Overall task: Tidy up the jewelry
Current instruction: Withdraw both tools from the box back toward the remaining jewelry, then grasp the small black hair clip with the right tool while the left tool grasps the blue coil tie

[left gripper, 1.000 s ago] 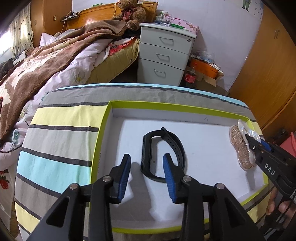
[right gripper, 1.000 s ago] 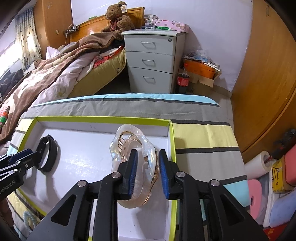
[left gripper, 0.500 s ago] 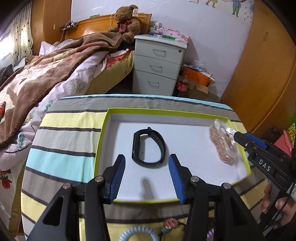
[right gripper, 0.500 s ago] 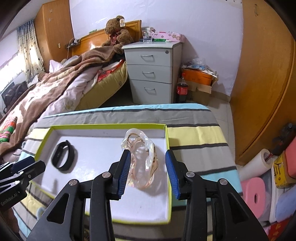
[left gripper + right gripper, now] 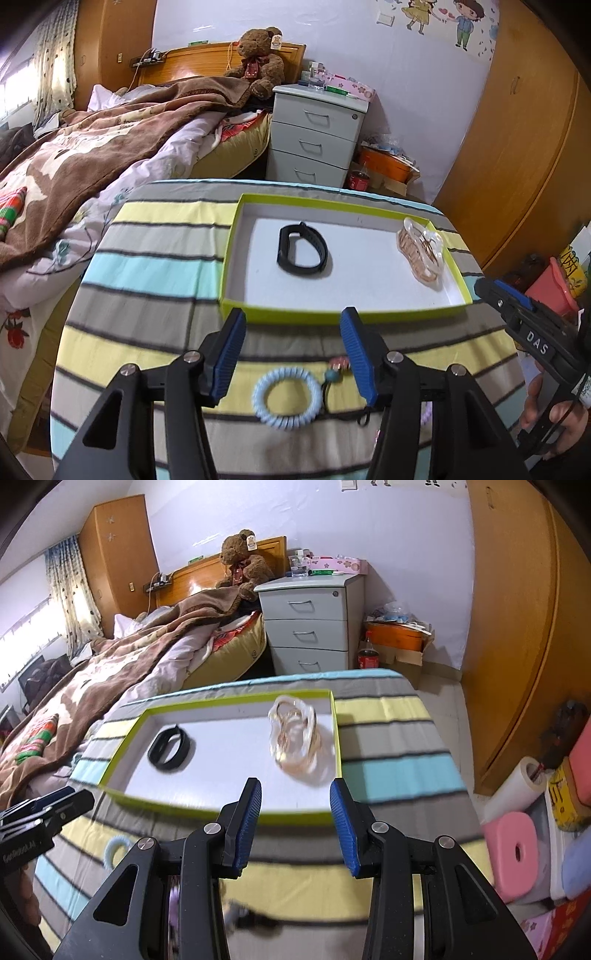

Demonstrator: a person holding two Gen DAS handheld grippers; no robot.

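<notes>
1. A striped cloth (image 5: 155, 266) covers the table, and on it sits a shallow white tray with a lime-green rim (image 5: 343, 316), its far edge toward the grey drawer unit (image 5: 317, 136) and the bed.
2. In the tray lie two things, well apart: a black wristband (image 5: 303, 249) toward the left and a clear bag of rose-gold bangles (image 5: 421, 249) against the right wall.
3. Outside the tray, on the near cloth, lie a pale blue coil hair tie (image 5: 286, 402) and, just beside it, a small beaded hair elastic (image 5: 334, 369).
4. A second ago the left gripper (image 5: 293, 350) flanked the wristband and the right gripper (image 5: 295, 812) pinched the bangle bag; both have since let go and pulled back past the tray's near rim.
5. The left gripper's jaws are spreading, nothing between them; the hair tie lies on the cloth below. The right gripper's jaws stand apart and empty.
6. The middle of the tray floor is bare, and the cloth left of the tray is free out to the table's rounded edge.
</notes>
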